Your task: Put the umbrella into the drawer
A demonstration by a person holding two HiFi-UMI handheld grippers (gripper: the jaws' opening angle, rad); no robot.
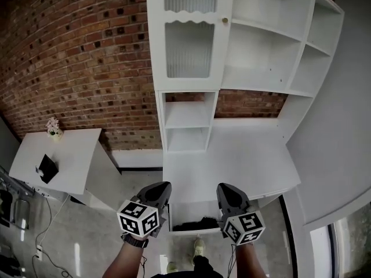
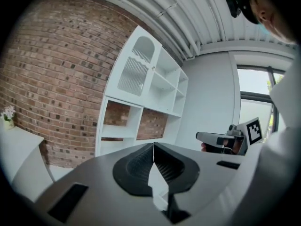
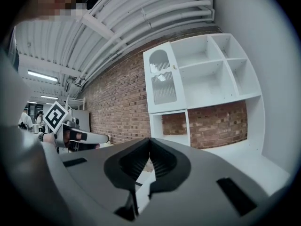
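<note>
In the head view a drawer (image 1: 186, 232) stands pulled out under the white desk top (image 1: 243, 161), and a dark folded umbrella (image 1: 195, 225) lies inside it. My left gripper (image 1: 160, 192) and right gripper (image 1: 227, 193) hover side by side above the drawer's front, both shut with nothing between the jaws. The left gripper view has the left gripper's (image 2: 153, 145) jaw tips touching, aimed at the shelf unit, with the right gripper (image 2: 220, 138) off to the side. Seen in its own view, the right gripper (image 3: 150, 140) is shut too, and the left gripper (image 3: 81, 138) shows beside it.
A tall white shelf unit with a ribbed glass door (image 1: 189, 48) rises behind the desk against a brick wall (image 1: 75, 57). A low white side table (image 1: 64, 155) at left carries a small flower pot (image 1: 54, 127) and a dark object (image 1: 46, 168). My shoes (image 1: 199, 248) stand below the drawer.
</note>
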